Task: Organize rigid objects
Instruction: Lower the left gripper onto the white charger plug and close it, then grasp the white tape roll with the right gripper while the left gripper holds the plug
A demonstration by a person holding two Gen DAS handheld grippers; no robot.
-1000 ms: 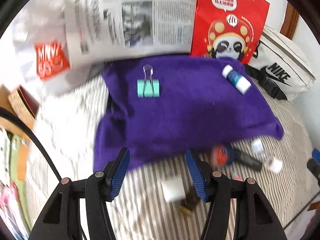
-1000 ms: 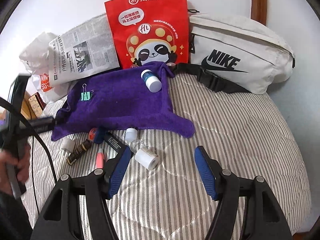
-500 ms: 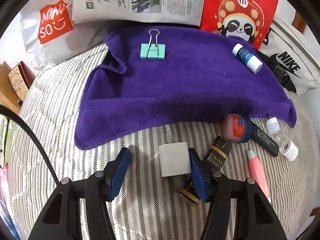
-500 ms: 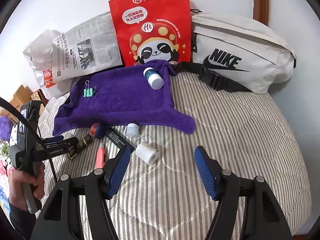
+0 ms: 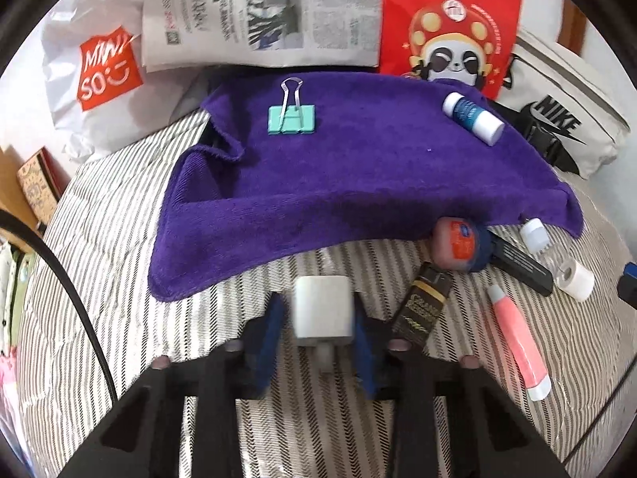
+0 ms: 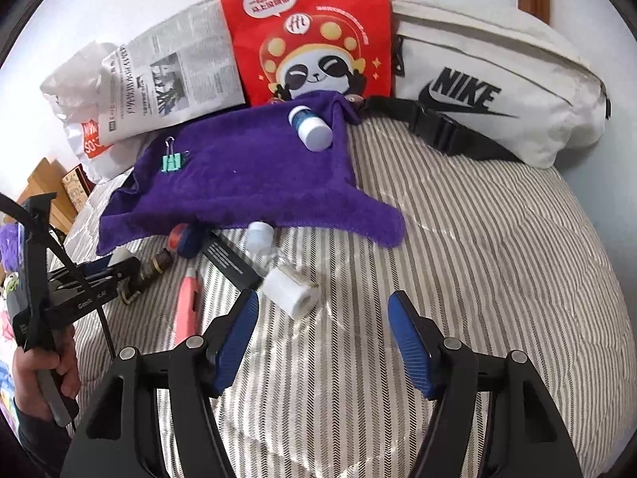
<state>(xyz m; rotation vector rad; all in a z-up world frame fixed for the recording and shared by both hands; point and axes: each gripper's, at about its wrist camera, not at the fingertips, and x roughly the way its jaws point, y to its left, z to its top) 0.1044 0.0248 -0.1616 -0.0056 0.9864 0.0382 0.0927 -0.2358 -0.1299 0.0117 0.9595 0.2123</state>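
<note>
fuzzy cloth purple towel [image 5: 358,183]; glossy red paper bag [image 6: 310,32].

Blue-capped jar [image 5: 462,243] half under towel [image 5: 358,183]

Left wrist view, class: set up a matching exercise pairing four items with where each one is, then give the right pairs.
Items:
1. binder clip
2. white plug
3. pink tube
4. red paper bag

Places:
A. on the striped cover, right of the left gripper
B. standing behind the purple towel
C. on the towel
D. between the left gripper's fingers

Pairs: 1-C, 2-D, 3-A, 4-B
</note>
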